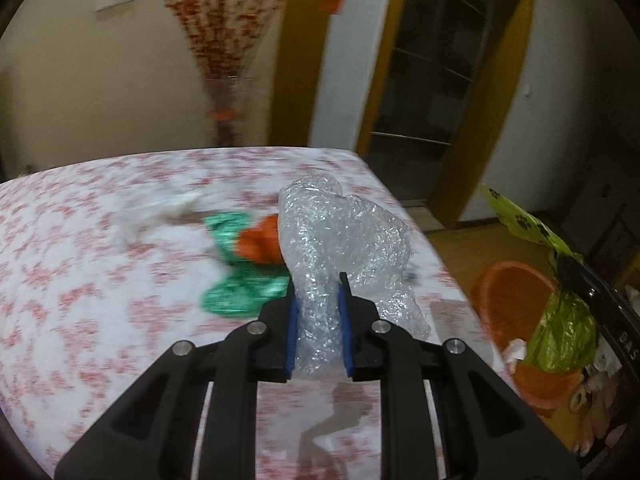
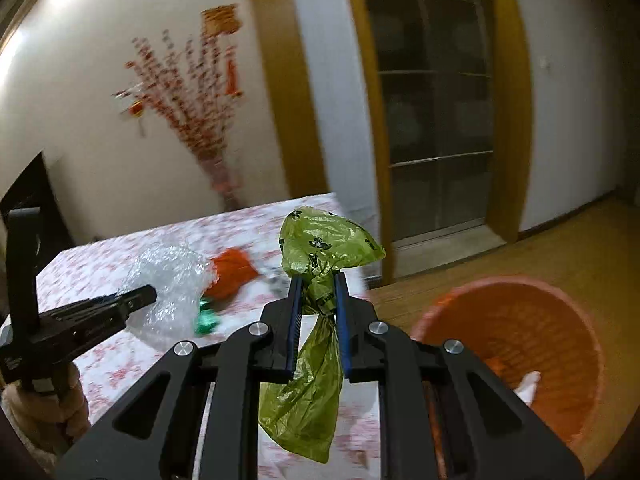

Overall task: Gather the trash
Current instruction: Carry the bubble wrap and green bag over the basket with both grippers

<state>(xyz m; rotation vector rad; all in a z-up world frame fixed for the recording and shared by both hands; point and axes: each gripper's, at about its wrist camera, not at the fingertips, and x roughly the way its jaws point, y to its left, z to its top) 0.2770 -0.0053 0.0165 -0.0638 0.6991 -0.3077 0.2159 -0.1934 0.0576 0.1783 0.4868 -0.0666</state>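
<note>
tools: two are seen, the left tool [image 1: 318,280] and the right tool [image 2: 318,280], each carried in a hand.
trash in the tools: two pieces are counted, one per tool.
trash on the worktop: an orange scrap [image 1: 262,242], green wrapper [image 1: 236,280] and a pale blurred shape, perhaps crumpled paper [image 1: 176,206], are left on the floral worktop [image 1: 80,280].
bins: one orange basket [image 2: 520,344] is seen on the wooden floor beside the worktop's end.
bubble wrap [image 1: 344,248]: clear, crinkled, bunched into a lump; it is pinched between the left tool's blue pads and bulges past the tips, above the worktop.
green bag [image 2: 320,264]: olive plastic with black paw prints, knotted; its neck is clamped by the right tool, its puffed end is above the tips and its tail hangs below.
</note>
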